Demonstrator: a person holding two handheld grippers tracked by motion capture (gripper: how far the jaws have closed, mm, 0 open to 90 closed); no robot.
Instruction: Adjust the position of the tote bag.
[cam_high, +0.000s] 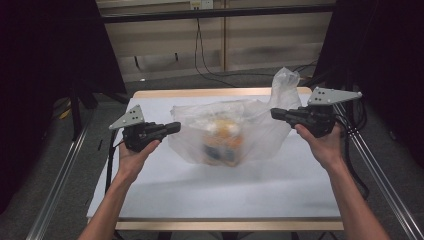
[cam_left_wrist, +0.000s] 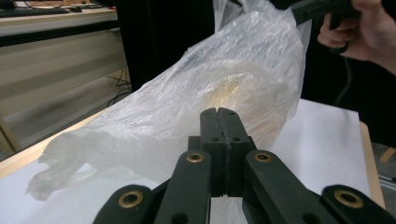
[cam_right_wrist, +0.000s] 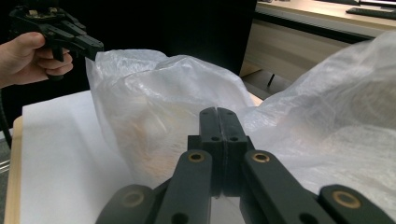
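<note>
A translucent plastic bag (cam_high: 260, 127) sits in the middle of the white table (cam_high: 200, 190), with a blurred orange and white item (cam_high: 225, 140) inside it. My left gripper (cam_high: 175, 127) is shut on the bag's left edge, its jaws pressed together (cam_left_wrist: 218, 111) against the film (cam_left_wrist: 210, 79). At the right edge, below a raised flap of plastic, my right gripper (cam_high: 274, 113) is also shut on the bag (cam_right_wrist: 154, 93), jaws together (cam_right_wrist: 217, 110). Each gripper view shows the other hand's gripper pinching the far corner.
The table has a wooden rim (cam_high: 215, 92) and metal rails (cam_high: 380, 175) along both sides. Black cables (cam_high: 205, 65) trail on the floor behind it. Dark curtains (cam_high: 45, 75) hang at the left and right. White tabletop lies bare in front of the bag.
</note>
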